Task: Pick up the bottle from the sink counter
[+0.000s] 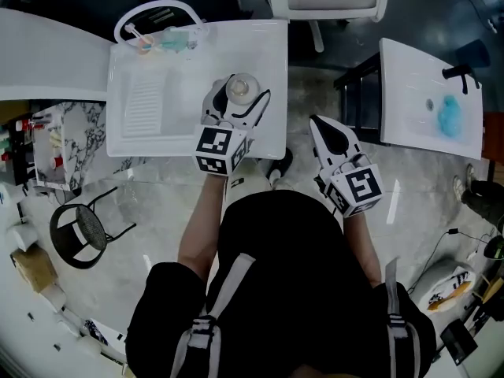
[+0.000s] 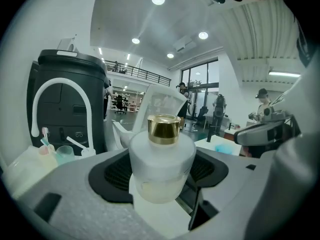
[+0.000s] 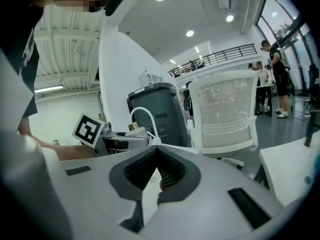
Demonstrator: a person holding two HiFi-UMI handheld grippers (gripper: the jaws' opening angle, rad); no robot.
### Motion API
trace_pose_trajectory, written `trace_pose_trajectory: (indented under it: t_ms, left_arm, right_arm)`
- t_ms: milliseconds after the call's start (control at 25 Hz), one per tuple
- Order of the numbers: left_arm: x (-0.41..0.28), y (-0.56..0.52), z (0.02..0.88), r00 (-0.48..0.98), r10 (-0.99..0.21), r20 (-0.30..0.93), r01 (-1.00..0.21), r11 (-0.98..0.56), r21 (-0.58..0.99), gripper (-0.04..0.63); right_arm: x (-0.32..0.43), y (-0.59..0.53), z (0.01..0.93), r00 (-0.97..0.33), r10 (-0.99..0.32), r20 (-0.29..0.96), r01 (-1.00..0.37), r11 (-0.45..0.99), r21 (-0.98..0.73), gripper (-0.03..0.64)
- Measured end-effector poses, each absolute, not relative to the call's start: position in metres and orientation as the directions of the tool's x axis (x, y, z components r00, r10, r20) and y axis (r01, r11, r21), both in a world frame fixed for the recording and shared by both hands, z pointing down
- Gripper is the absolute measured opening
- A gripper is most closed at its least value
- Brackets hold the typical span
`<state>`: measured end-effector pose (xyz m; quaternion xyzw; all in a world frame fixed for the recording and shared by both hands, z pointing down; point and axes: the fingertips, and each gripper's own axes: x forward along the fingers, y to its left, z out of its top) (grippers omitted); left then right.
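Squarely between left hand-held gripper (image 1: 239,94) jaws: upright gold-capped bottle (image 2: 162,164).

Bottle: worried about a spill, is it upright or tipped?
Upright: the bottle stands with its gold cap on top, clamped between the left tongs.

the frosted white glass bottle (image 2: 162,166) has a shiny gold cap (image 2: 163,129). the pale grey left gripper (image 1: 239,91) wears black-and-white square markers (image 1: 214,144) and black ribbed pads (image 2: 117,171). beside the plain white sink counter (image 1: 181,124), grey-veined marble floor (image 1: 165,187).
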<state>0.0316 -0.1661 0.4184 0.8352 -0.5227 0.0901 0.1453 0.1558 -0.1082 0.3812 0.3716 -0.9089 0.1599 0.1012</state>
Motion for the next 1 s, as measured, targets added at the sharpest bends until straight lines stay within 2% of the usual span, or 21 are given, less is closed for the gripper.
trace_pose_trajectory:
  t_ms: [440,1000]
  left_arm:
    - [0.016,-0.1,0.41,0.457,-0.838,0.299,-0.889,-0.42,0.182,0.345]
    - [-0.082,-0.002,0.39,0.464,-0.827,0.317,-0.886,-0.442,0.143,0.345]
  right_arm:
    - [0.125,-0.084,0.379,-0.711,-0.634,0.303,-0.7,0.682,-0.214,0.003]
    - [0.037,0.001,0.376,-0.684,-0.661,0.309,-0.726,0.658,-0.201,0.003]
